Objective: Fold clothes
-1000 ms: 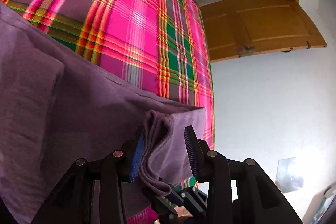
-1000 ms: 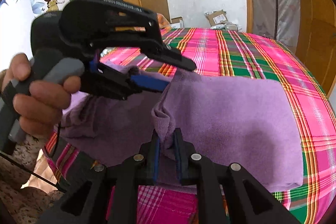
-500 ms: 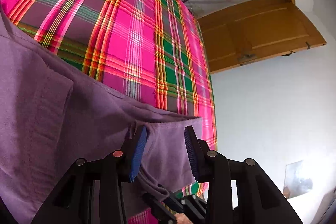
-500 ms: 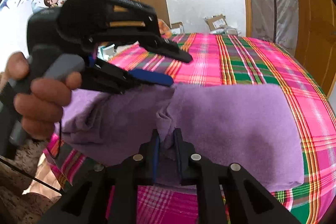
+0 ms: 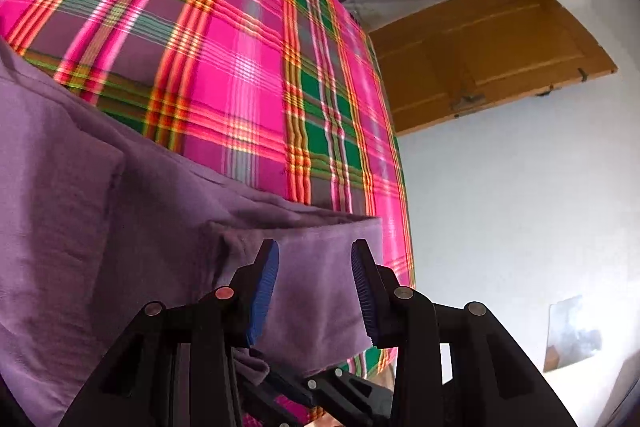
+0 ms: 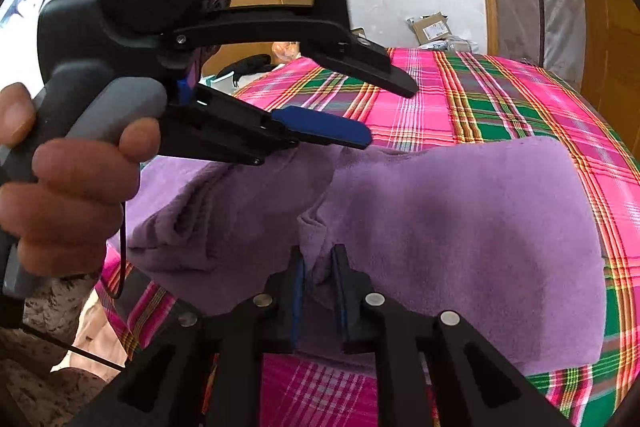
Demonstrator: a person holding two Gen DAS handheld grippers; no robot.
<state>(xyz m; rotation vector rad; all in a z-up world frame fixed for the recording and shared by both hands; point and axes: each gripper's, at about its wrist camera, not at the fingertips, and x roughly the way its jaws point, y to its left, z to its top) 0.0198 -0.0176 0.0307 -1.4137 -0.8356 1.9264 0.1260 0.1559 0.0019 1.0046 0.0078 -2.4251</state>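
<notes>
Plaid bed [image 6: 500, 95], purple garment [image 6: 460, 227] pinched in right tool [image 6: 318, 263], left tool [image 5: 314, 267] agape

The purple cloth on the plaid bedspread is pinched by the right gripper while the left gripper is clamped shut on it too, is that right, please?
Not quite: the left gripper is open, its pads apart and pressing nothing, as the left wrist view shows. The purple cloth does lie on the plaid bedspread, pinched by the right gripper.
</notes>
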